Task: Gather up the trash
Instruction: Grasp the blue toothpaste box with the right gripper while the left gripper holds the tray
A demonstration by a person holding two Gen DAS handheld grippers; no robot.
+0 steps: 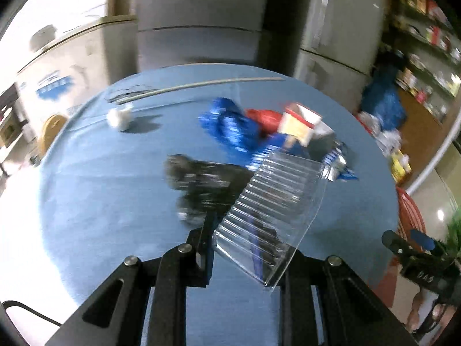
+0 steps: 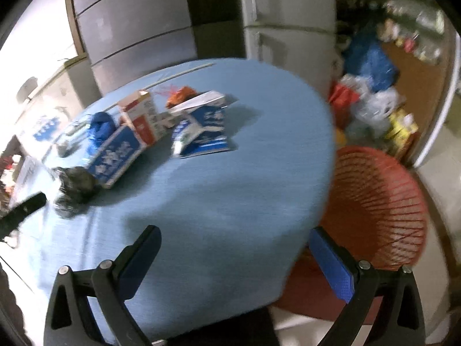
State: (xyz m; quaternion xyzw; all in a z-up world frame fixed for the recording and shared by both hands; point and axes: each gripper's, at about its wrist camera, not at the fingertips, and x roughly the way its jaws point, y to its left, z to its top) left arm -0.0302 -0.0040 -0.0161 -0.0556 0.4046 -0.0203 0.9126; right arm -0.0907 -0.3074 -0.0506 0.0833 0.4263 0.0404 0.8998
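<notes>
On the round blue desk [image 2: 230,173] I count three cartons: two blue-and-white ones [image 2: 118,155] [image 2: 203,132] and one red-and-white one [image 2: 142,119]. There is one clear ridged plastic tray [image 1: 268,216], one black crumpled bag [image 2: 72,187], one blue crumpled wrapper [image 1: 227,127], one red bag [image 1: 265,118] and one white paper ball [image 1: 119,118]. One red wire basket [image 2: 380,210] stands beside the desk.

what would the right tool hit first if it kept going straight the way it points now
Probably the bare blue tablecloth: the open right tool aims down at an empty patch of it. The cartons lie farther off and left of that line, though blur makes depth uncertain.
</notes>
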